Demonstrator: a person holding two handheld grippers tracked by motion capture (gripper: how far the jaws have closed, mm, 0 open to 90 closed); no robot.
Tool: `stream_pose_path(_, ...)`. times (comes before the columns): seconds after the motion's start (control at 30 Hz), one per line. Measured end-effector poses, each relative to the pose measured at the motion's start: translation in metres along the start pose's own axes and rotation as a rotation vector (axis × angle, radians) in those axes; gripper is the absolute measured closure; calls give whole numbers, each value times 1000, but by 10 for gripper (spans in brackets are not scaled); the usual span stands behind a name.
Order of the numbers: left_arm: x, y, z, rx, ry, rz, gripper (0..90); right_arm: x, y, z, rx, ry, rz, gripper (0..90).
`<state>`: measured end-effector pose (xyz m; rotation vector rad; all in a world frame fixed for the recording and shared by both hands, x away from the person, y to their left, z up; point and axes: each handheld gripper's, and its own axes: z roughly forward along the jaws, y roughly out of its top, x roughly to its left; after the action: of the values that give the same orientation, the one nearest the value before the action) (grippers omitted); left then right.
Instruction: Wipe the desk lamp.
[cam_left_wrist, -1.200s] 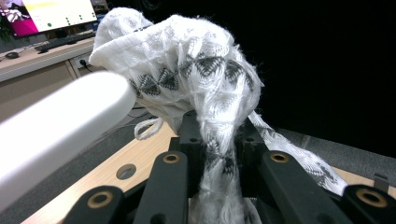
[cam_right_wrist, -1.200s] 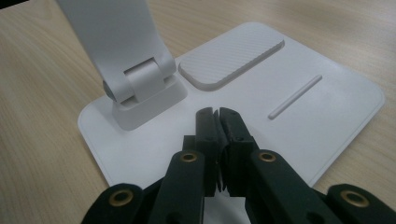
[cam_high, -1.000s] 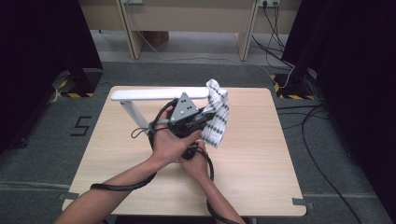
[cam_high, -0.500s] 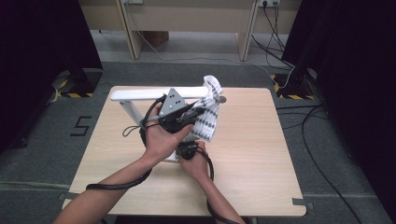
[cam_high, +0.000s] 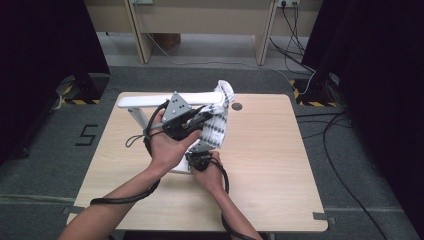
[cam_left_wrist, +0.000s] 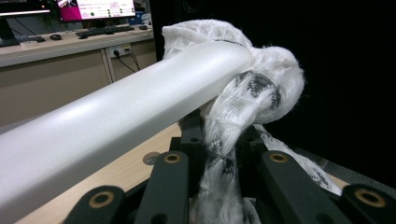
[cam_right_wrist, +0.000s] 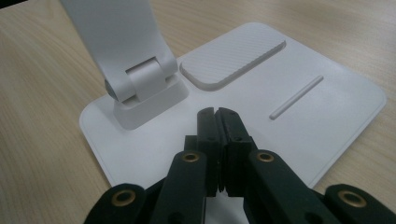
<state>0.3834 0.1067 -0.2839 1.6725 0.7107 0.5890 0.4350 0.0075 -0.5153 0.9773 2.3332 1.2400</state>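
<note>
A white desk lamp stands on the table, its long bar (cam_high: 150, 100) (cam_left_wrist: 116, 116) level over the far left part. A white cloth with a black pattern (cam_high: 217, 127) (cam_left_wrist: 261, 88) is draped over the bar's right end and hangs down. My left gripper (cam_high: 202, 117) (cam_left_wrist: 219, 154) is shut on a bunched part of the cloth just below the bar's tip. My right gripper (cam_high: 192, 161) (cam_right_wrist: 218, 116) is shut with nothing between its jaws; its tips point down at the lamp's flat white base (cam_right_wrist: 299, 112), next to the hinged stem (cam_right_wrist: 121, 42).
The wooden table (cam_high: 270, 165) has a round cable hole (cam_high: 237, 106) behind the cloth. Black cables trail from both grippers across the near left part. Dark curtains and a floor with cables surround the table.
My left gripper has shifted a little left and away with the cloth, and the cloth's top now lies higher, over the bar's end. The right gripper has stayed at the lamp base.
</note>
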Motion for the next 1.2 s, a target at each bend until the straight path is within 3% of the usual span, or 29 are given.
stream_pose_path(0.4,9,-5,-10,5,21,-30,777,0,0,0,1,1,0,886)
stream_pose_path(1.2,21,-8,-28,32,45,-42,777,0,0,0,-5,-1,-4,886)
